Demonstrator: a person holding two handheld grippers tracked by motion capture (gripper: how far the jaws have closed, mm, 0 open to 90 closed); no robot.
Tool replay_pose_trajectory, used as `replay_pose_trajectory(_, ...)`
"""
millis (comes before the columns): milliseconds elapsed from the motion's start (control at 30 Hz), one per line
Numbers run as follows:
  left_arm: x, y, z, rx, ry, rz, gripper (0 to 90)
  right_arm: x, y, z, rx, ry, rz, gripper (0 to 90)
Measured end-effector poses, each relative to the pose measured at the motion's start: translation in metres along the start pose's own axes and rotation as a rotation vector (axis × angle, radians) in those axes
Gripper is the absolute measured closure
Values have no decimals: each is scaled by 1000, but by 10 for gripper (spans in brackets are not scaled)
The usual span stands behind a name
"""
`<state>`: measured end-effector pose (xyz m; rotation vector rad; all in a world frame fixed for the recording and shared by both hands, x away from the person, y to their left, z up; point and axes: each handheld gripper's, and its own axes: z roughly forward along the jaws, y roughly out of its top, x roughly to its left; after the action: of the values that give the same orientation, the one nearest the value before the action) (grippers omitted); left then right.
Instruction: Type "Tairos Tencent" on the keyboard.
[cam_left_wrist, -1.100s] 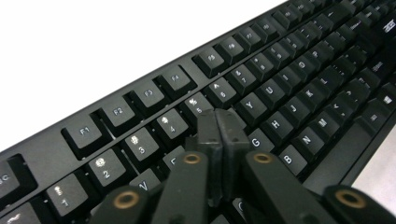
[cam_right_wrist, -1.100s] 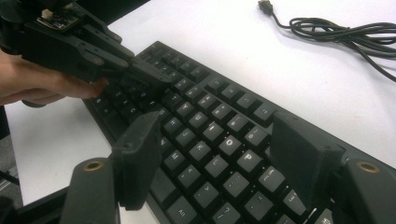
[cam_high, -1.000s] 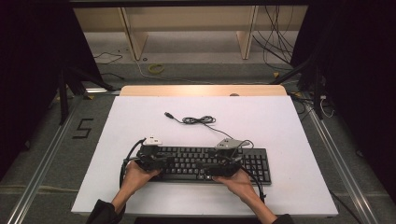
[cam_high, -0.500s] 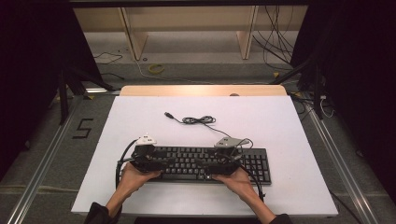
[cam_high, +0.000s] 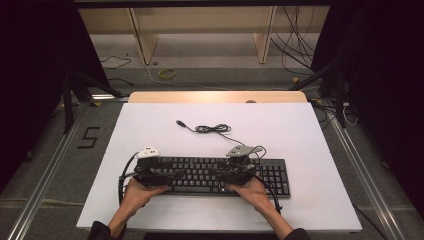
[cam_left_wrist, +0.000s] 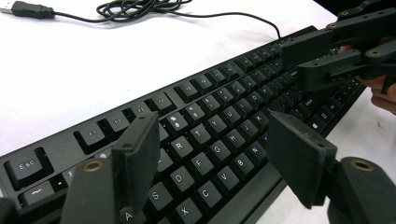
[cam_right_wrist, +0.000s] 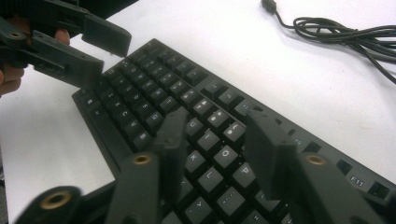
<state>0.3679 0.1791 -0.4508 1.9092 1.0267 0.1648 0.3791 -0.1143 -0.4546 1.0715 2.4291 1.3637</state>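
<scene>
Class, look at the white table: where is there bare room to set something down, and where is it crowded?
Free: the left and right strips beside the keyboard, and the far corners flanking the cable. Crowded: the near middle, where both grippers sit over the keys.

A black full-size keyboard (cam_high: 215, 175) lies flat on the white counter (cam_high: 300, 130), near its front edge, long side running left to right, keys facing up. Its thin black cable (cam_high: 212, 129) trails back from it, partly coiled, ending in a loose USB plug (cam_high: 181, 123).
</scene>
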Motion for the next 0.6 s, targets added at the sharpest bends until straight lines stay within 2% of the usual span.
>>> replay_pose_trajectory(367,2,-4,-7,-21,22,-12,333,0,4,10,45,-20,-20,838)
replay_pose_trajectory(600,5,-8,-10,-31,34,-21,321,0,2,19,86,-41,-29,900)
